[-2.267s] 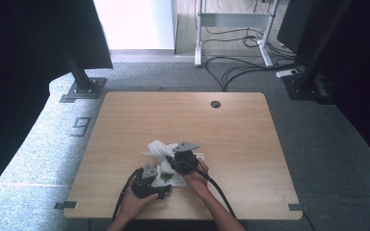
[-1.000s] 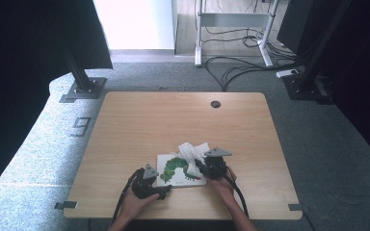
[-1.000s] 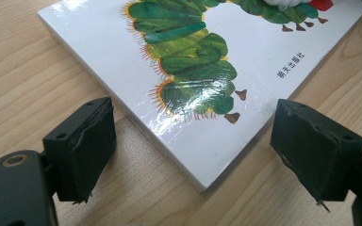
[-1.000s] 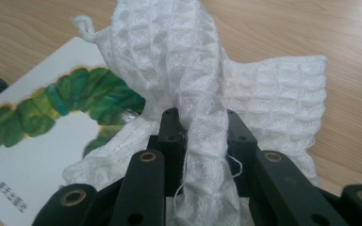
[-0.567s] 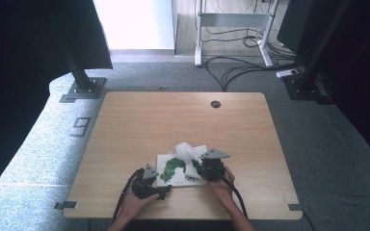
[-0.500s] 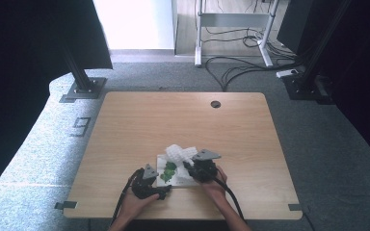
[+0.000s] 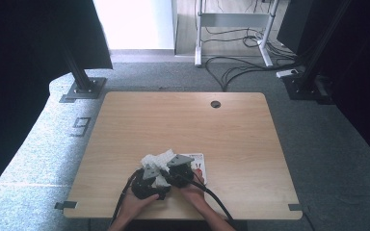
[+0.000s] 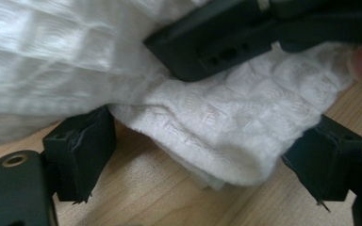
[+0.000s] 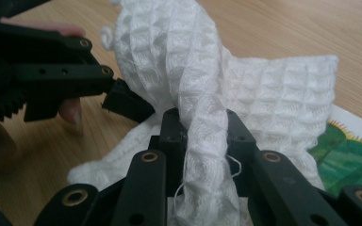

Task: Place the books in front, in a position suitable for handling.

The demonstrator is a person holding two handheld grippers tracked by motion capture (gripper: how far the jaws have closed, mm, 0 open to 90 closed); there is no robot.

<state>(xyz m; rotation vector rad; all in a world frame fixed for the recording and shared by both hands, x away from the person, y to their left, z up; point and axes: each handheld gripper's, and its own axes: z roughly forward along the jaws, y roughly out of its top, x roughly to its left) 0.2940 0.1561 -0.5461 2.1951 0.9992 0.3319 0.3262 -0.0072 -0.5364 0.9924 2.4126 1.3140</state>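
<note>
A white waffle cloth (image 7: 156, 160) lies bunched near the table's front edge, partly over a picture book (image 7: 200, 166) with a green drawing (image 9: 353, 153). My right gripper (image 9: 200, 134) is shut on a raised fold of the cloth (image 9: 273, 103), which stands up between its jaws. My left gripper (image 8: 207, 157) is open, low over the wood. A hanging corner of the cloth (image 8: 217, 127) lies between its pads (image 8: 80, 150) without touching them. In the high view the left gripper (image 7: 155, 169) and the right gripper (image 7: 167, 167) sit close together. A hand holds each.
The wooden table (image 7: 173, 120) has a round cable hole (image 7: 215, 104) at the back. Cables trail from both grippers over the front edge. Black stands and floor cables lie beyond the table's far side.
My right gripper has carried the cloth leftward, from the right of the book to right beside the left gripper. The cloth now covers most of the green picture. The left gripper stayed put.
</note>
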